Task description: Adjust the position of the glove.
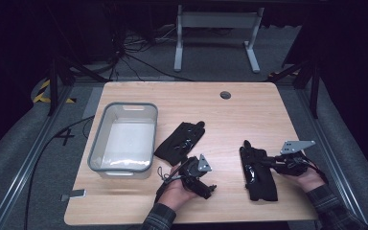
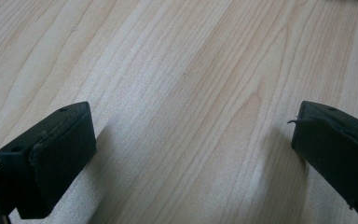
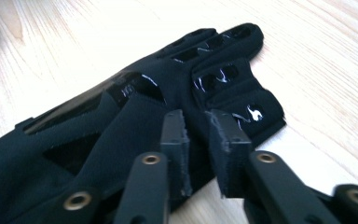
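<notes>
Nearest to me, my left gripper rests at about six o'clock on the table, jaws spread wide over bare wood with nothing between them; my right gripper sits at four o'clock over the near glove, jaws parted by a narrow gap above its cuff edge, pads not pinching the cloth as far as I can tell; that glove lies flat, fingers pointing to twelve; the far glove lies near the centre, just right of the grey bin at nine o'clock; the bin looks empty, so I judge that neither glove is stowed yet; glossy marks on the near glove's fingers are not legible.
</notes>
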{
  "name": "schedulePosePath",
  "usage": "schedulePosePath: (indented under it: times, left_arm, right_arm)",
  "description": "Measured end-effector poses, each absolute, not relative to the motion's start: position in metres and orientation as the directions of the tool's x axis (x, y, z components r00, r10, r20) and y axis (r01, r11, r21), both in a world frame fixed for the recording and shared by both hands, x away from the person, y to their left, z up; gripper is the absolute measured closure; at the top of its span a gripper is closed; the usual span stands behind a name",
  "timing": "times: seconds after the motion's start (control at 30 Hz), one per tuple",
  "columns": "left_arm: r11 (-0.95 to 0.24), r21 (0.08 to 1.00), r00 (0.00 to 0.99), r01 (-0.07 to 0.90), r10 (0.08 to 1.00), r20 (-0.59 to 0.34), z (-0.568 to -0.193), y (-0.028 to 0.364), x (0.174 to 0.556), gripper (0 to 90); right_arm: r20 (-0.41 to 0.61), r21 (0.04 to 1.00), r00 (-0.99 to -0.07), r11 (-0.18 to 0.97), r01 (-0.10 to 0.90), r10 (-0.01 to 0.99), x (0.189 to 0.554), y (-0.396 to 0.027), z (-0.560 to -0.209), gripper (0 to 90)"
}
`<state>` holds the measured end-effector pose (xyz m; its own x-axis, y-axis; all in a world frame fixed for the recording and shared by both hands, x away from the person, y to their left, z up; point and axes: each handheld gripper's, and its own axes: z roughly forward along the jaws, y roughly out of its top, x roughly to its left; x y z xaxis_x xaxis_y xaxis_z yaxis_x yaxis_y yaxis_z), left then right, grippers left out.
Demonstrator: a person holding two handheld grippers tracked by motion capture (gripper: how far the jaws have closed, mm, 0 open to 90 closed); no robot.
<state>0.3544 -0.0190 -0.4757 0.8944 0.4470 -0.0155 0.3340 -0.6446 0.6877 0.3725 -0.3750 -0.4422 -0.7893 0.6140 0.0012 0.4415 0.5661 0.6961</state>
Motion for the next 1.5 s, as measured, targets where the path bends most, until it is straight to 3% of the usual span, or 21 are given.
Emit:
schedulePosePath:
  times: [0.57,0.7,0.9,1.0,1.1,1.33,1.5]
  left_arm:
    - [-0.645,0.687,0.895,0.334,0.446,-0.015,-0.476,-0.019,0.354,0.0]
    - [-0.645,0.687,0.895,0.333,0.446,-0.015,-0.476,-0.019,0.354,0.0]
    - [-0.646,0.689,0.897,0.328,0.441,-0.014,-0.474,-0.018,0.355,1.6]
    - [-0.639,0.690,0.889,0.341,0.457,-0.016,-0.470,-0.017,0.355,16.7]
    - [-0.633,0.679,0.877,0.373,0.479,-0.035,-0.466,-0.016,0.356,23.6]
    - [-0.582,0.695,0.836,0.423,0.546,-0.052,-0.452,-0.009,0.364,50.0]
    - [-0.580,0.677,0.796,0.453,0.606,-0.014,-0.441,-0.006,0.376,77.2]
  right_arm:
    - [-0.004,0.724,-0.660,0.458,0.516,0.751,0.355,-0.426,-0.451,26.2]
    - [-0.001,0.732,-0.639,0.436,0.524,0.770,0.357,-0.431,-0.456,18.5]
    - [-0.027,0.727,-0.630,0.448,0.520,0.776,0.358,-0.429,-0.465,14.3]
    - [-0.022,0.732,-0.634,0.444,0.516,0.773,0.359,-0.429,-0.466,13.8]
    - [-0.023,0.732,-0.634,0.445,0.516,0.773,0.359,-0.429,-0.466,13.7]
    - [-0.023,0.732,-0.635,0.445,0.516,0.773,0.359,-0.429,-0.466,13.7]
    - [-0.024,0.732,-0.638,0.448,0.514,0.770,0.359,-0.429,-0.466,13.6]
